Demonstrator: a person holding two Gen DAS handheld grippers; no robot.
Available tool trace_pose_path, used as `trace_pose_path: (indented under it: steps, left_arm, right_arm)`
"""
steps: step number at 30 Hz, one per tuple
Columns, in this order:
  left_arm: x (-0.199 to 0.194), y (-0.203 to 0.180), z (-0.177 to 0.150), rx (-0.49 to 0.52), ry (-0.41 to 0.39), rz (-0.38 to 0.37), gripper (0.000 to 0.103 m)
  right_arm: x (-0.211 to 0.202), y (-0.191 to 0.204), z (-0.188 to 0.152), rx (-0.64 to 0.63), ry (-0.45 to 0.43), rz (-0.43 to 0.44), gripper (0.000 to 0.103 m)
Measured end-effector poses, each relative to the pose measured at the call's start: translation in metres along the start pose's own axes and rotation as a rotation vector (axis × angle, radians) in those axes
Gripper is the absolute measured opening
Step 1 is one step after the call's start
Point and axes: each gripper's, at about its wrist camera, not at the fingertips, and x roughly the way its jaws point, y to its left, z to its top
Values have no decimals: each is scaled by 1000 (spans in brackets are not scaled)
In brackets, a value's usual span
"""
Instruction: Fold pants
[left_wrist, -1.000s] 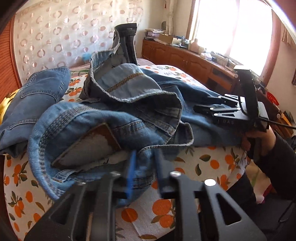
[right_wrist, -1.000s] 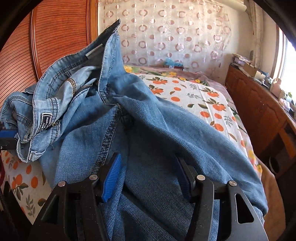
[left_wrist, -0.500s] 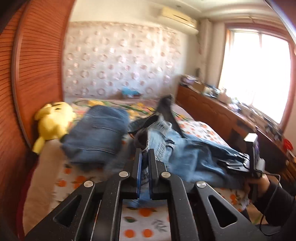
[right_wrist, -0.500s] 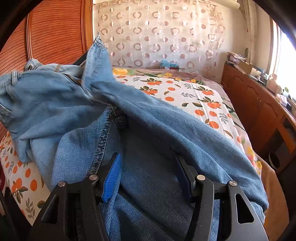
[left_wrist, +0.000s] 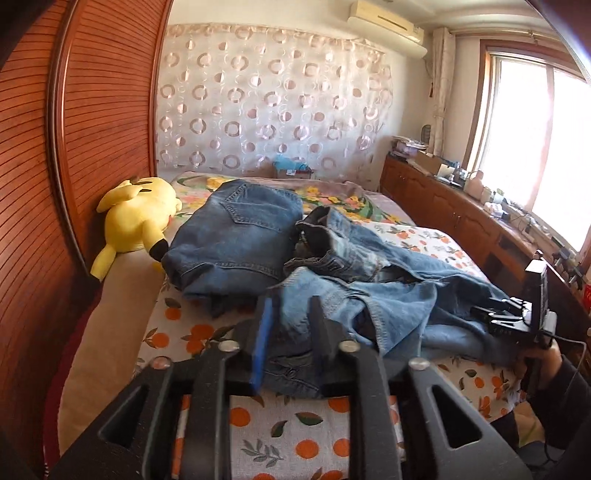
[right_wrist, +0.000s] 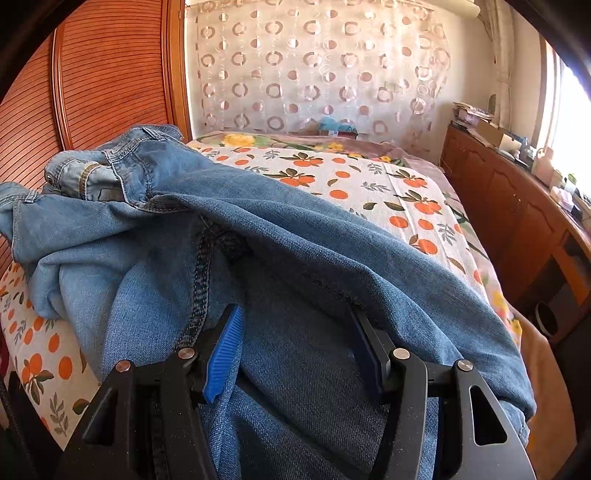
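Now the left gripper (left_wrist: 290, 334) has just let its jaws open, dropping the jeans (left_wrist: 354, 291) in a heap at the bed's (left_wrist: 207, 332) near edge; the right gripper (right_wrist: 295, 347) holds a leg bunched between its jaws, so the fold is barely begun.

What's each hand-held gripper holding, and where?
Right hand-held gripper clamps the jeans by a bunched leg. Left hand-held gripper, jaws just opened around denim, holds nothing.

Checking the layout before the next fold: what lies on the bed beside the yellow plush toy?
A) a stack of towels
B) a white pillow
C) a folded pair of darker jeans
C: folded darker jeans lie right next to the yellow plush toy on the bed.
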Motion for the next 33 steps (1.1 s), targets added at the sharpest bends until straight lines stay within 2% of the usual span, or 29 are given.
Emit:
trace_pose_path:
  steps: [3, 9, 13, 16, 19, 24, 27, 29, 31, 33]
  left_arm:
    - [-1, -5, 5, 9, -5, -28, 50]
    - [5, -29, 20, 63, -1, -65, 51]
    - [16, -48, 36, 111, 8, -85, 51]
    - [31, -66, 51, 153, 16, -119, 51]
    - [51, -77, 63, 168, 44, -150, 51]
    - [100, -91, 83, 182, 120, -171, 51]
    - [126, -97, 90, 192, 160, -166, 51]
    - [144, -98, 96, 205, 193, -165, 58]
    - [159, -99, 102, 220, 209, -147, 70]
    - [172, -99, 109, 237, 228, -138, 75]
  right_arm:
    - [0, -1, 0, 2, 1, 3, 60]
    - [-8, 0, 2, -30, 2, -20, 60]
    - [-36, -11, 6, -31, -58, -9, 60]
    - [-55, -31, 8, -26, -78, -16, 61]
    - [-62, -59, 6, -13, -62, -47, 61]
    - [-56, -105, -1, 17, -19, -113, 61]
    - [-49, -122, -3, 35, -3, -114, 61]
    - [-44, -130, -4, 50, 6, -102, 61]
    - [-38, -137, -3, 70, 17, -87, 61]
    - [-30, -145, -3, 91, 30, -73, 61]
